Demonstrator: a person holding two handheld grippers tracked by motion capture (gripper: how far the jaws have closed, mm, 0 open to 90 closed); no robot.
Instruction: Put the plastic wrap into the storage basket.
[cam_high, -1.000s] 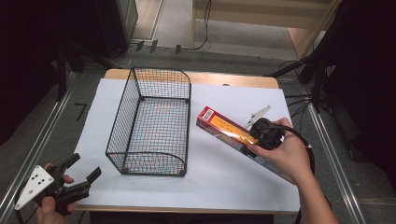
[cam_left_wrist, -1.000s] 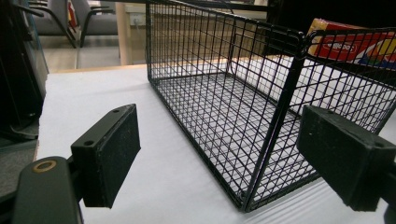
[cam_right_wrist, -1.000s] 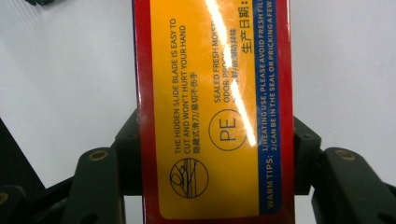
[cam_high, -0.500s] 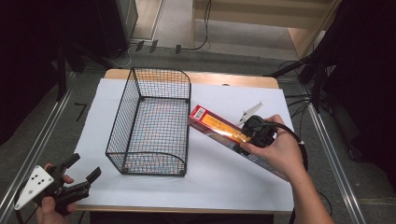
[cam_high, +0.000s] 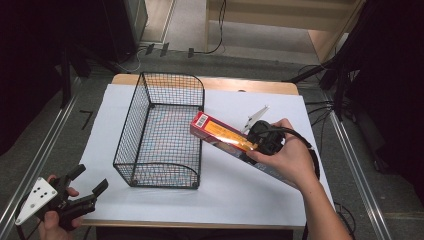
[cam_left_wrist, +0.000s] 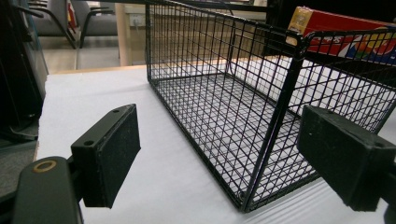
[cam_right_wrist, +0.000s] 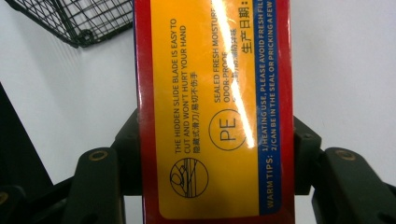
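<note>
Now the right gripper (cam_high: 261, 141) is clamping the long red-and-yellow box (cam_high: 220, 131) across its width and carrying it up and leftward, closer to the wire basket (cam_high: 159, 165) than a second ago (likely heading inside). The box's near end is hiding under the hand. The left gripper (cam_high: 90, 192) is idling agape at the table (cam_high: 240, 200) corner.
</note>
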